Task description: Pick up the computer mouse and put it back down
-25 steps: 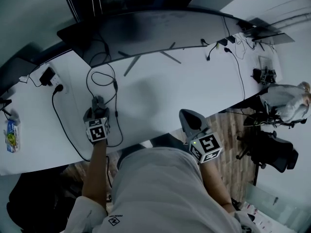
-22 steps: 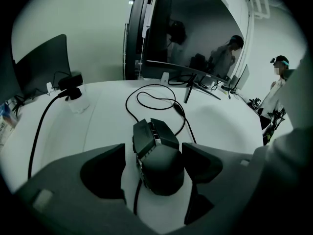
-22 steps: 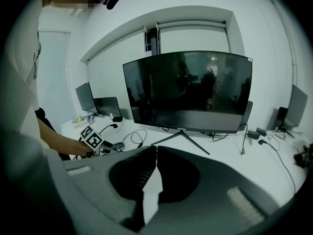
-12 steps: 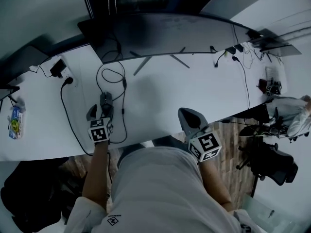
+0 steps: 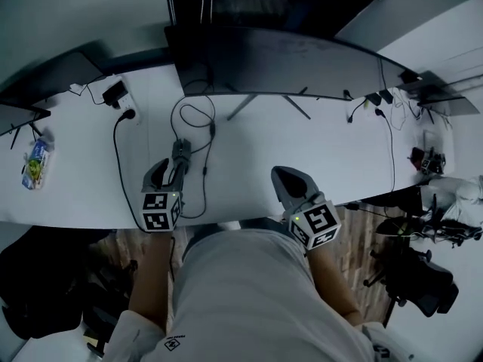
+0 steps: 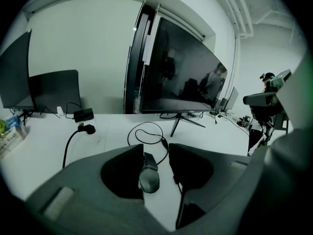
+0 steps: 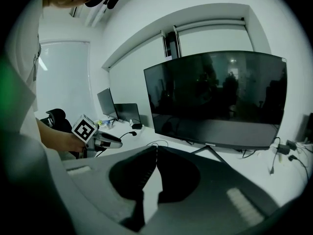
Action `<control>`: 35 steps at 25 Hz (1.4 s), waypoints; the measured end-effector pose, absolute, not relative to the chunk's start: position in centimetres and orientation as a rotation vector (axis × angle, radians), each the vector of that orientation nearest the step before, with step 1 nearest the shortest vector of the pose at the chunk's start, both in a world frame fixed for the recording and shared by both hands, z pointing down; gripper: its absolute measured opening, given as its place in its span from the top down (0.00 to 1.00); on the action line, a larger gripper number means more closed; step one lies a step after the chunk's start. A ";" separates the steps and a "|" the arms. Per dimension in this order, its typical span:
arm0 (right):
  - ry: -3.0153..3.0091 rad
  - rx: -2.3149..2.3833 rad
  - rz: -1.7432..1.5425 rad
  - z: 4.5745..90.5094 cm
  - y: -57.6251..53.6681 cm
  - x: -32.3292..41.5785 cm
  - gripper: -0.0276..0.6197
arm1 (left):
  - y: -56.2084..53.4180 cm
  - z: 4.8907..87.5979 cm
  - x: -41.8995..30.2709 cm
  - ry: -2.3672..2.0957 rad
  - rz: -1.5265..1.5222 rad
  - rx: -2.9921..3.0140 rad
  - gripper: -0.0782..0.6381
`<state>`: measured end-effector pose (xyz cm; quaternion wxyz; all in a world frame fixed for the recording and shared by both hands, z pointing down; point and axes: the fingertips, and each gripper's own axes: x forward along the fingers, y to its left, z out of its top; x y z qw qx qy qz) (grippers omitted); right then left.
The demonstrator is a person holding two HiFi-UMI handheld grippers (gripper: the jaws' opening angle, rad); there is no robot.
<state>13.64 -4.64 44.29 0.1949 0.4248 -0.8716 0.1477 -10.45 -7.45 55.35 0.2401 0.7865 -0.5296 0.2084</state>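
One computer mouse [image 6: 149, 176] lies on the white desk [image 5: 249, 145], showing in the gap of the left gripper [image 6: 156, 148], close by the left jaw's edge, with bare desk between it and the right jaw. Those two jaws, half spread, have just been closing and pinch nothing. Beyond the tips are one looped cable [image 6: 146, 126] and one wide monitor [image 6: 181, 77]. The right gripper [image 7: 156, 149], off to the right, has both jaws pressed together, empty
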 end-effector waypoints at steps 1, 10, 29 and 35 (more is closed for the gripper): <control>-2.456 1.172 0.411 44.2 -4.7 13.2 0.95 | -7.2 54.6 -10.5 -1.458 0.556 2.159 0.66; -2.563 1.006 0.376 42.9 -5.2 9.0 0.95 | -4.8 48.0 -10.4 -1.549 0.403 2.231 0.88; -2.721 0.717 0.305 40.3 -3.7 3.0 0.95 | 0.2 40.8 -10.8 -1.639 0.222 2.247 0.88; -2.740 0.674 0.282 39.8 -2.8 1.8 0.95 | 1.2 40.3 -11.4 -1.669 0.215 2.240 0.88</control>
